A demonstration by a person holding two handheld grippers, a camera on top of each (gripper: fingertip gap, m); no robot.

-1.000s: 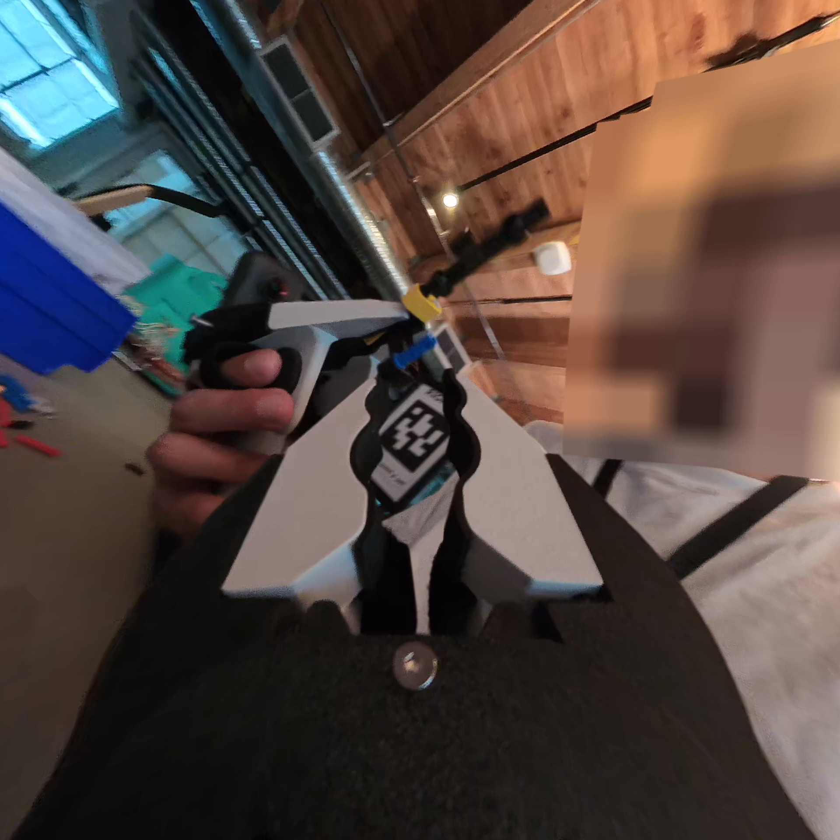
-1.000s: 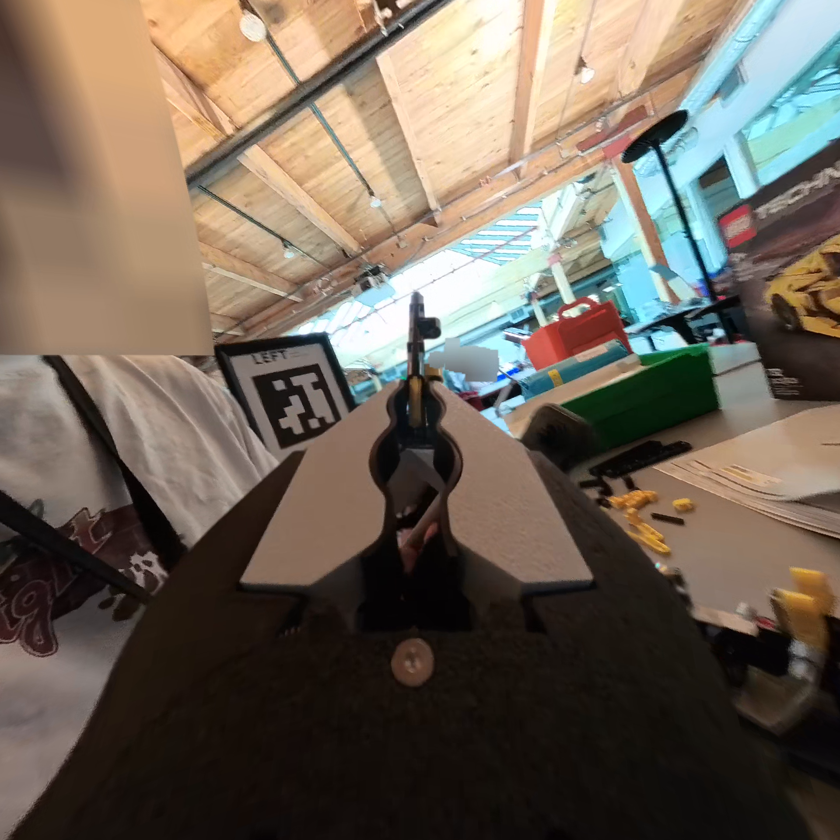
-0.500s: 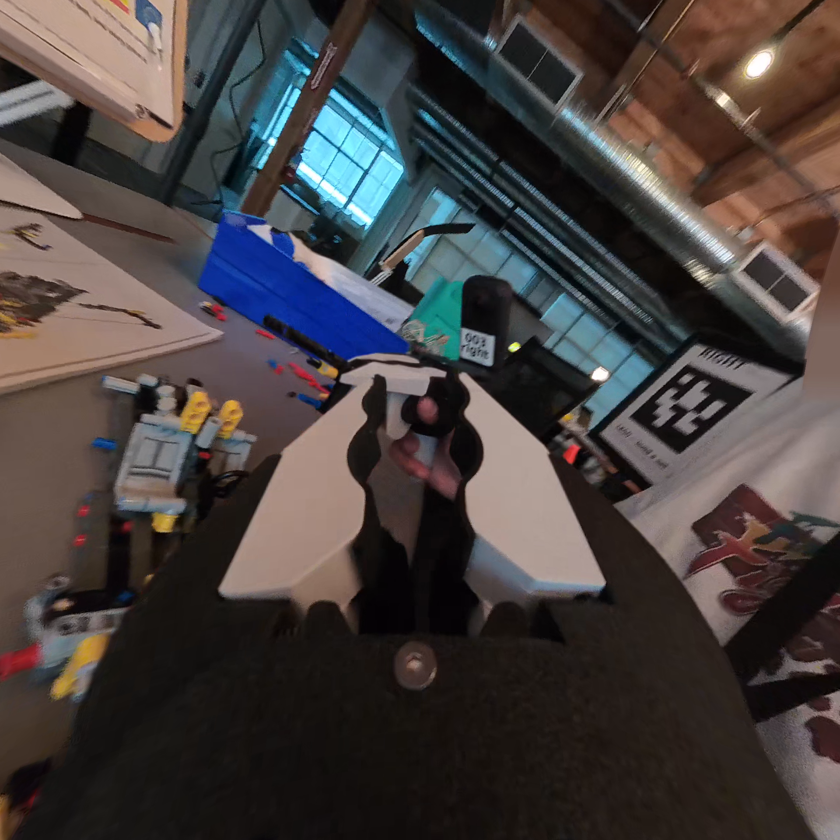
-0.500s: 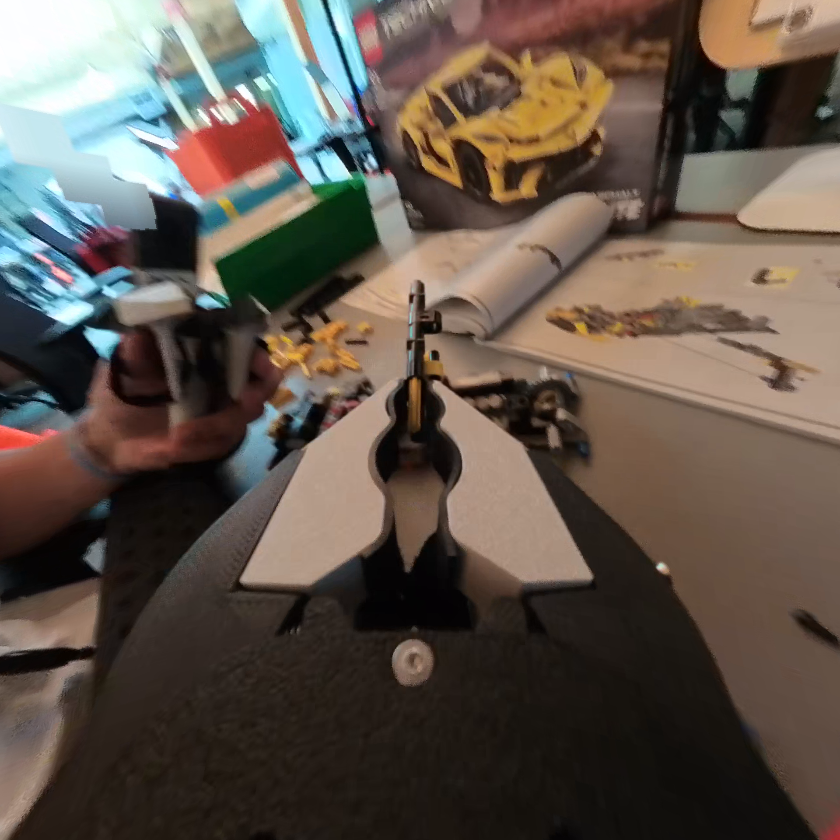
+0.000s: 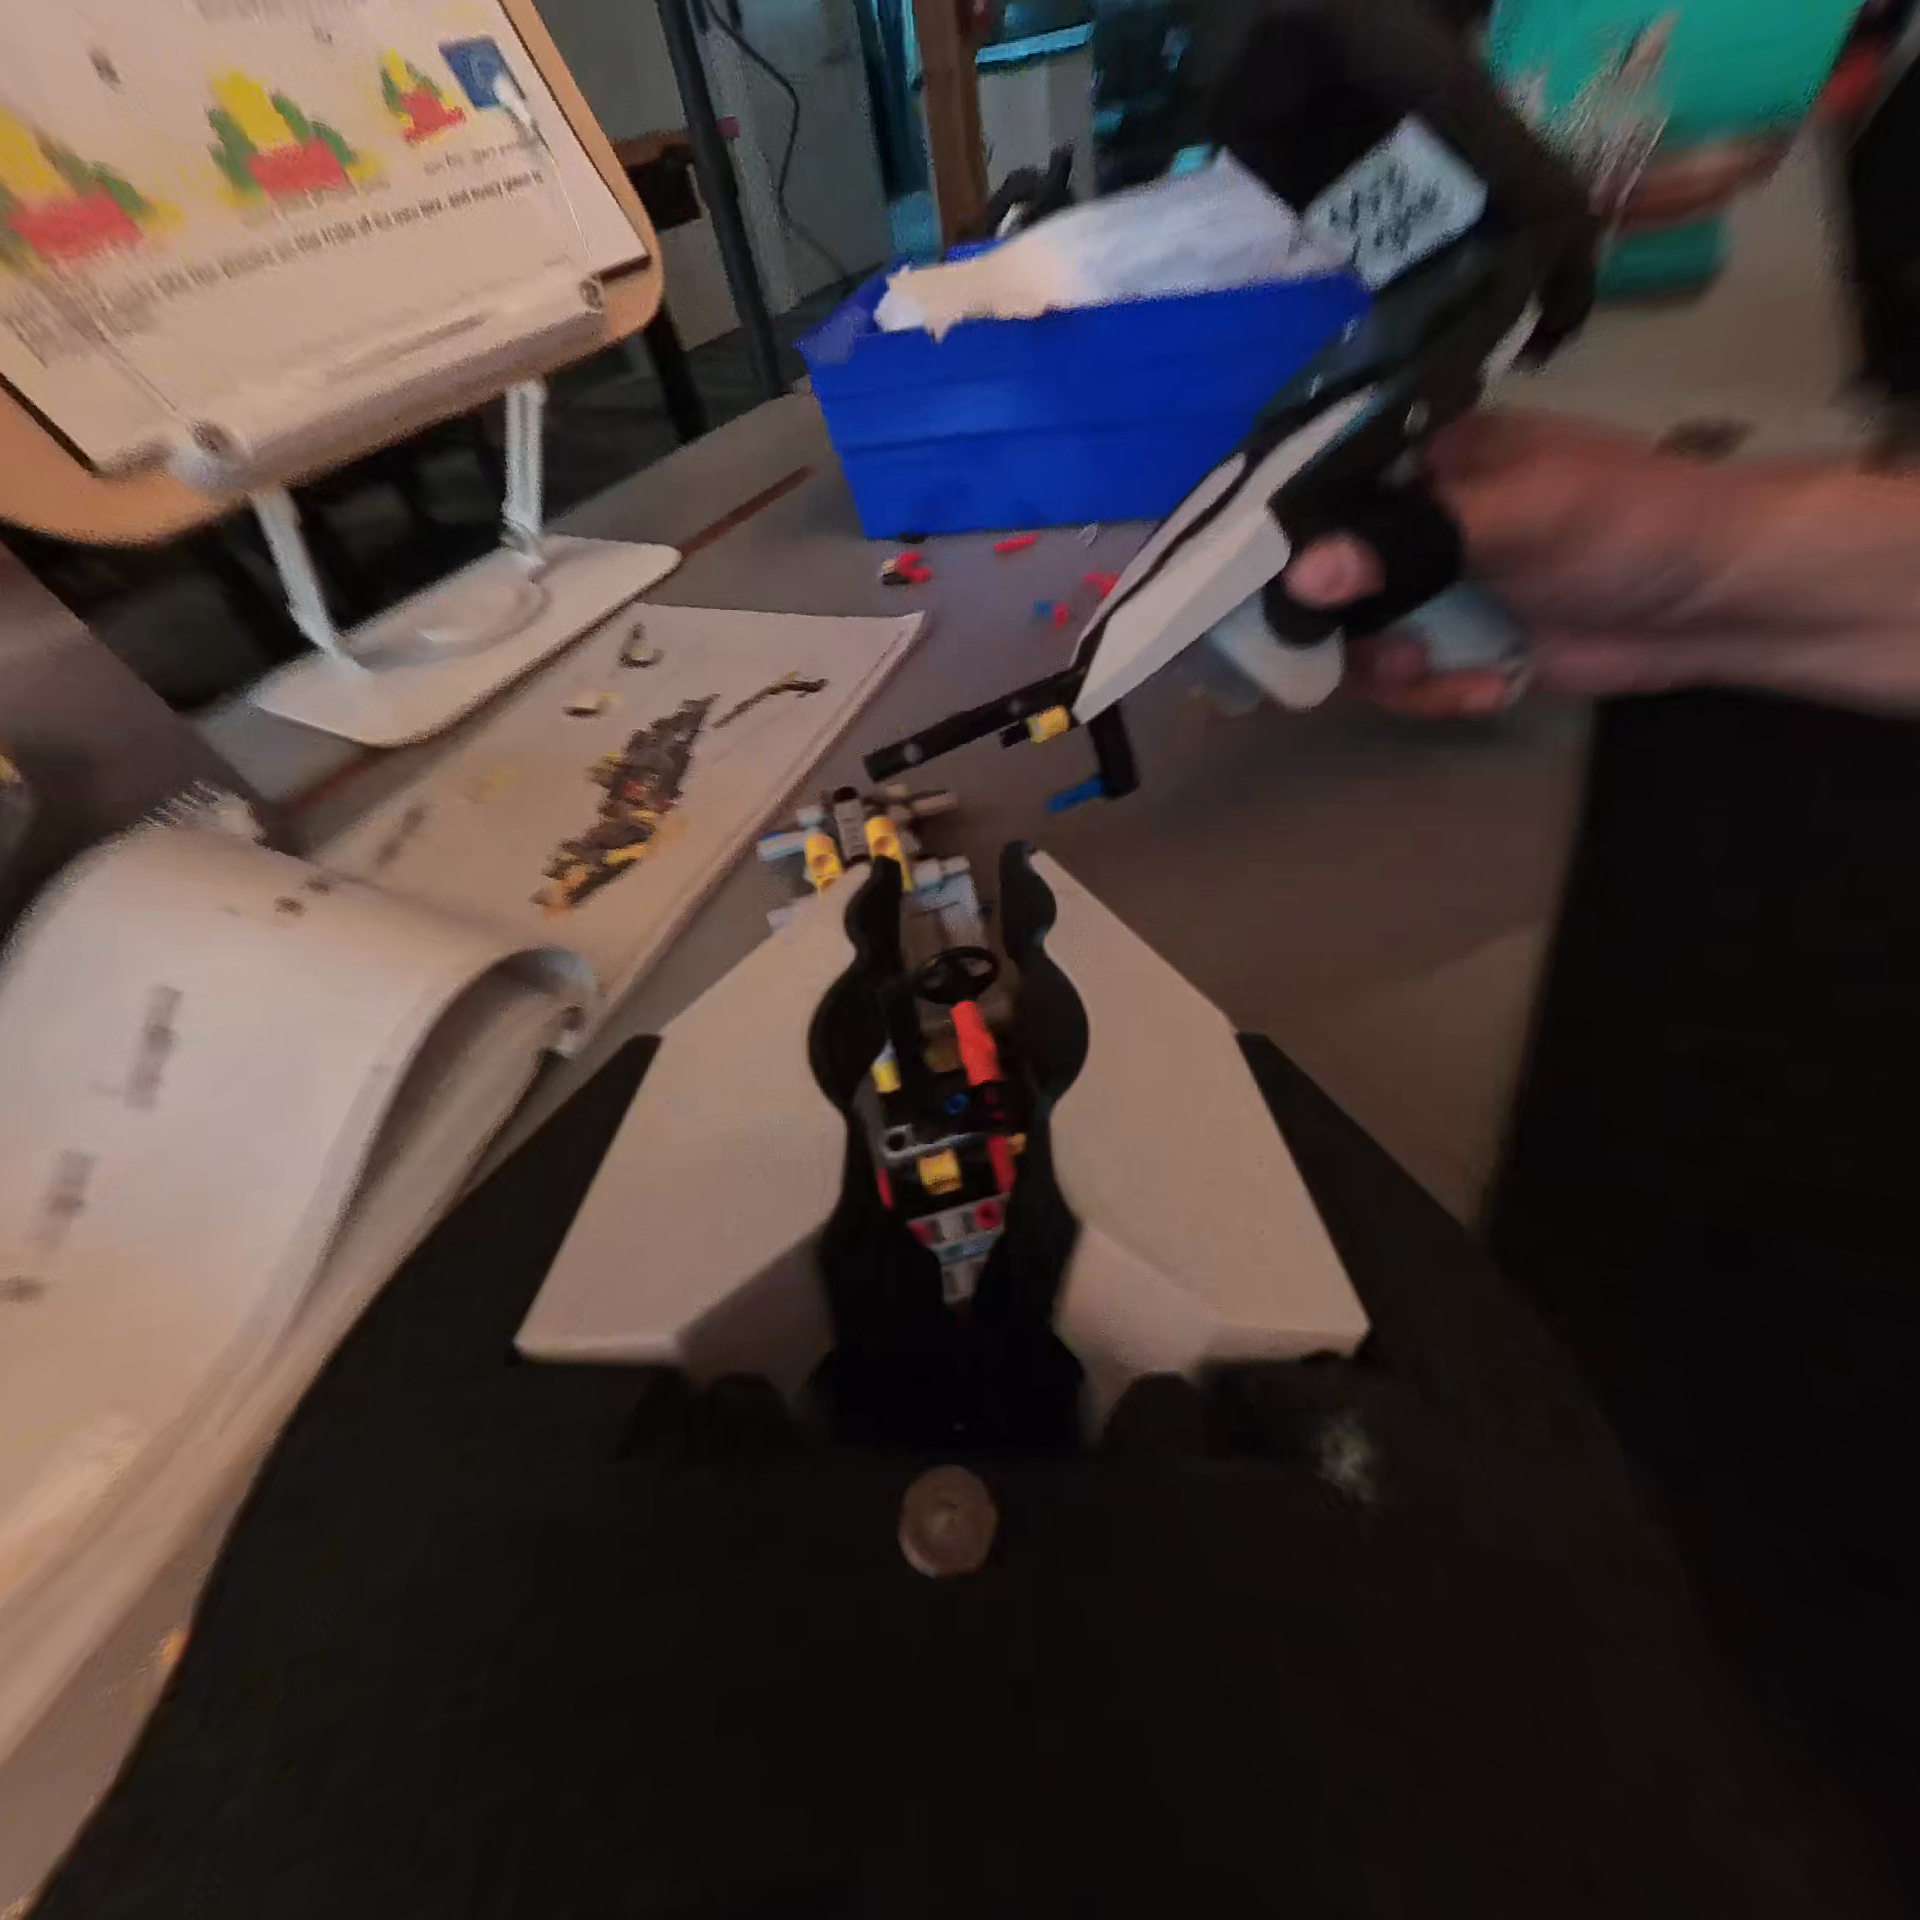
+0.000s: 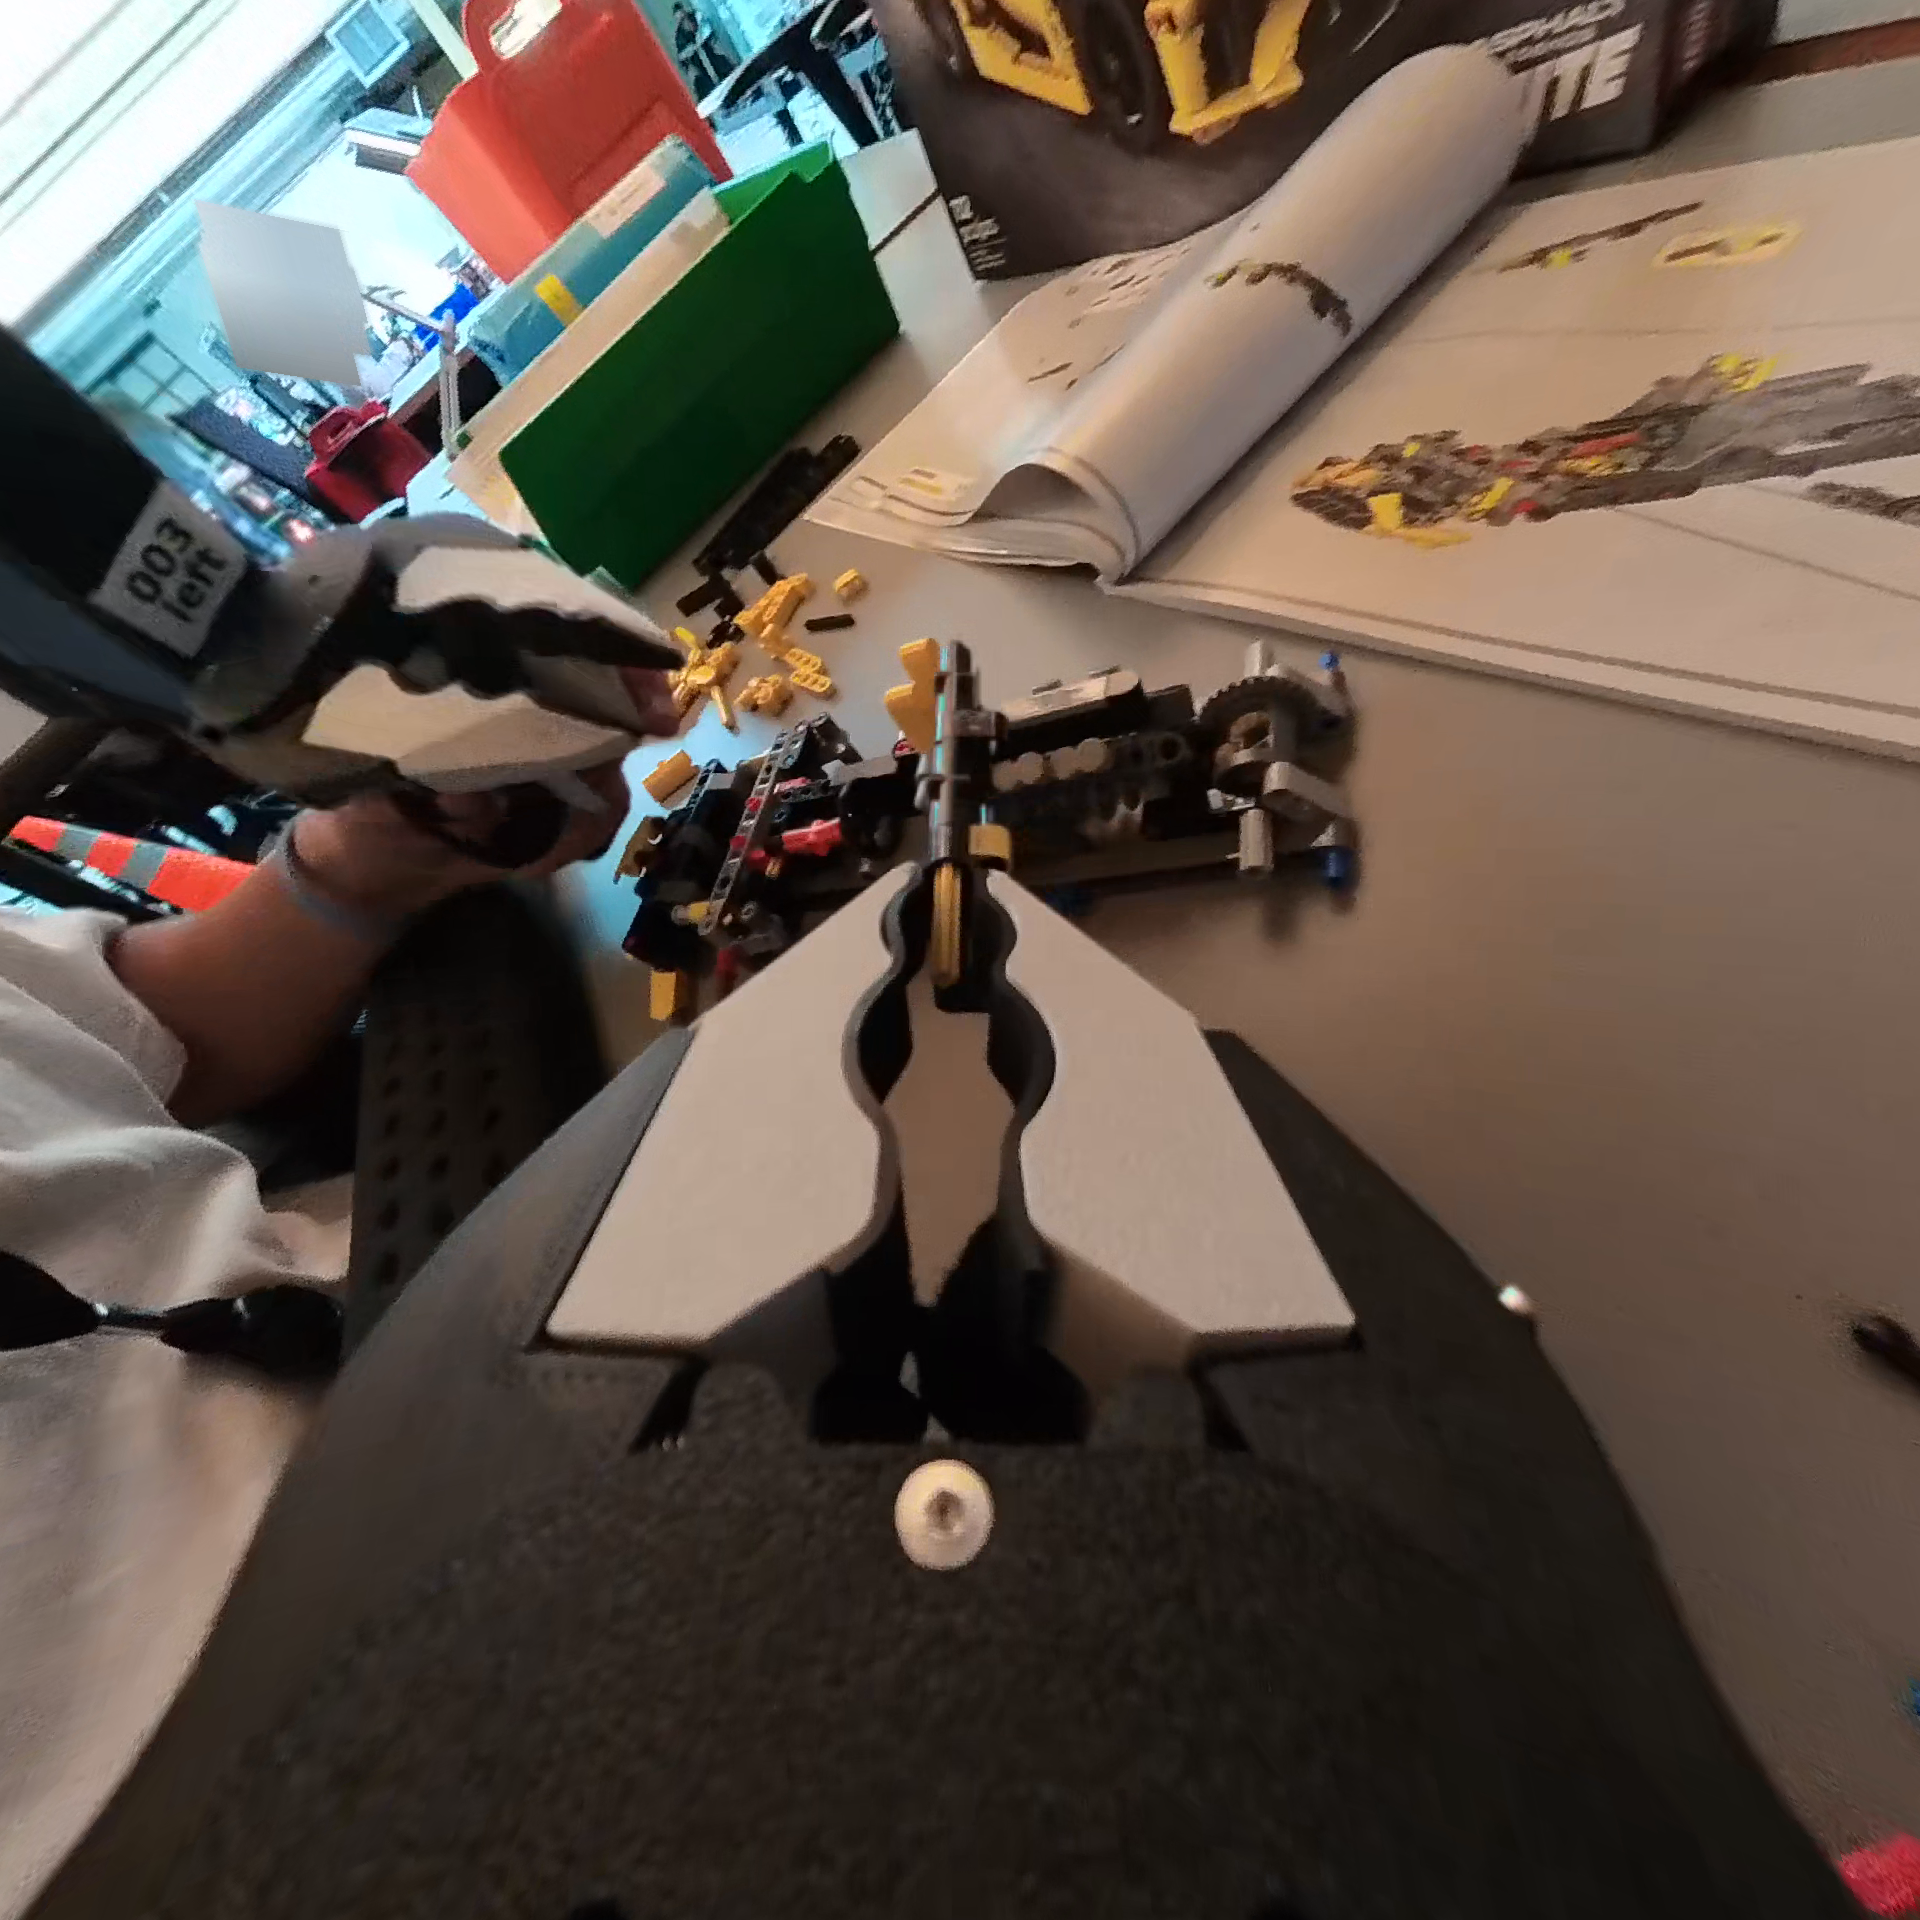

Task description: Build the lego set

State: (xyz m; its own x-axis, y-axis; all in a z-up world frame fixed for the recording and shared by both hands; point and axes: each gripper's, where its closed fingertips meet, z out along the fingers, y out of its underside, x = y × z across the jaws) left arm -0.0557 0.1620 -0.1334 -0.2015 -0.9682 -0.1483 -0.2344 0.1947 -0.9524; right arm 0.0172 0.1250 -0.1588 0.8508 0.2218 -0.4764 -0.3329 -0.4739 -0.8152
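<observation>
A grey counter holds an open instruction booklet, loose bricks and a part-built chassis. The right tool pinches a black beam assembly; the left tool is spread, empty, background blurred.

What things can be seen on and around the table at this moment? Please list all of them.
Partly built black-and-grey lego chassis: 1, with yellow and red parts, on the grey table.
Long black lego beam with yellow connector: 1, in the air near the chassis.
Loose yellow and black lego pieces: many, beside the green plastic bin.
Loose red and blue lego pieces: few, before the blue plastic bin.
Open white paper instruction booklet: 1, beyond the chassis.
Dark cardboard set box: 1, yellow car picture, behind the booklet.
Printed sheet on white stand: 1, behind the booklet.
Red container: 1, background.
Left gripper: open, empty.
Right gripper: shut on the beam.
Left hand, right hand: one holding each gripper.
</observation>
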